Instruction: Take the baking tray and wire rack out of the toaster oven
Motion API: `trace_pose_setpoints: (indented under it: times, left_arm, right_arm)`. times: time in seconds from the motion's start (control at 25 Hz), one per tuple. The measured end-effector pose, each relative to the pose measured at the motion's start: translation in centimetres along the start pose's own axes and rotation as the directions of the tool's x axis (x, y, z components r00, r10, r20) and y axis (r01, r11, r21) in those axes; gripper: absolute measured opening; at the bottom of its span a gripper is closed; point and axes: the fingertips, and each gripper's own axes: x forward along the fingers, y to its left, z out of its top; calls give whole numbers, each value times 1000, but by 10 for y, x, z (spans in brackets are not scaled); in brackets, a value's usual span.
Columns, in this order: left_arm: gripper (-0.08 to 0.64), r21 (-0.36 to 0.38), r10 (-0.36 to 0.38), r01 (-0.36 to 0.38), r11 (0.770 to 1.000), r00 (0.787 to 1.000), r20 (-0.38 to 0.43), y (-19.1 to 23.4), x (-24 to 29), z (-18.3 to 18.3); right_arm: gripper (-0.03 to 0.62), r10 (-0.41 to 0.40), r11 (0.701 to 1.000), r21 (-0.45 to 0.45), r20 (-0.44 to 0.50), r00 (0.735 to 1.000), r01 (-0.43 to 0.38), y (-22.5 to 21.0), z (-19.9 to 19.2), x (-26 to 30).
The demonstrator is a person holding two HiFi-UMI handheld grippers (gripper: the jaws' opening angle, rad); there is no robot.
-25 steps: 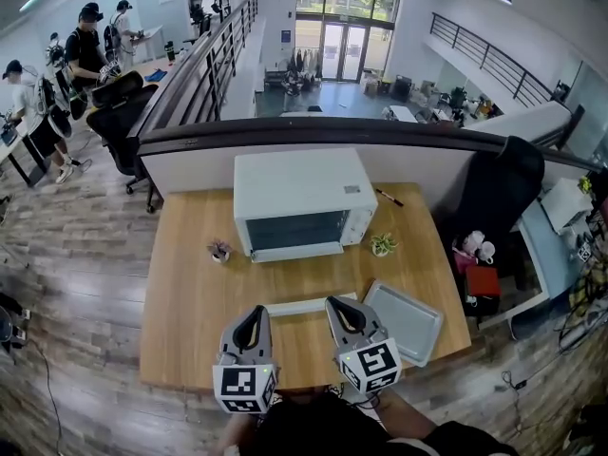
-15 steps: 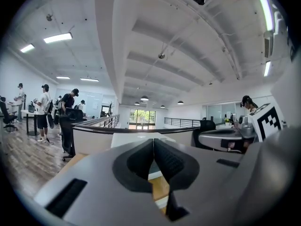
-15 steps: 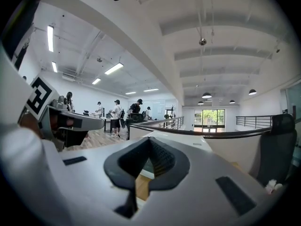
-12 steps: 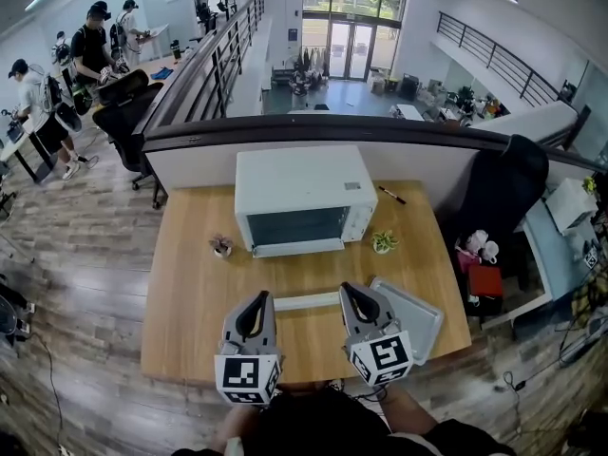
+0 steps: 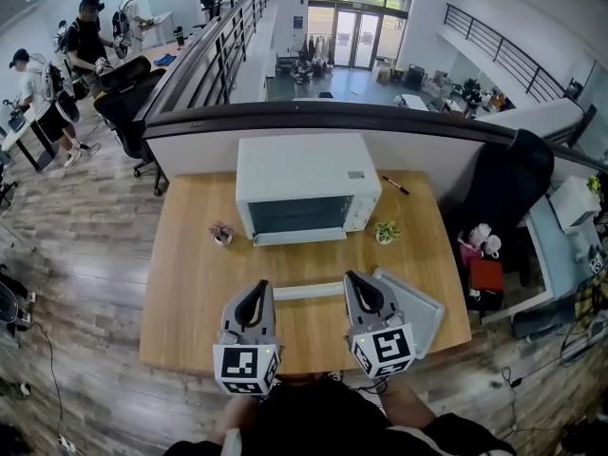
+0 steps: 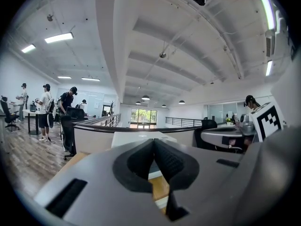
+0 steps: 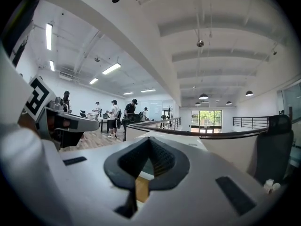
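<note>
Two grippers, left gripper (image 5: 256, 293) and right gripper (image 5: 358, 285): fingers pressed together, empty. Baking tray (image 5: 418, 312) on surface (image 5: 190, 302), just right of right fingers. Toaster oven (image 5: 304, 174) ahead, door seemingly closed; spread fingers before reaching its handle.

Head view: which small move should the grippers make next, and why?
Probably draw the left gripper and right gripper back: both are shut and empty, the tray lies on the table, the oven looks closed. Whether the pale strip is the rack is unclear.
</note>
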Motion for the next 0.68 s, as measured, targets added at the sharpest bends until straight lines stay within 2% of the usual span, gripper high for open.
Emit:
trace_pose_setpoints:
  times: [0.68]
  left_arm:
    - [23, 6, 1, -2, 1000, 1000, 3, 0, 12, -4]
  right_arm:
    - [8, -25, 1000, -5, 12, 1000, 25, -12, -5, 0]
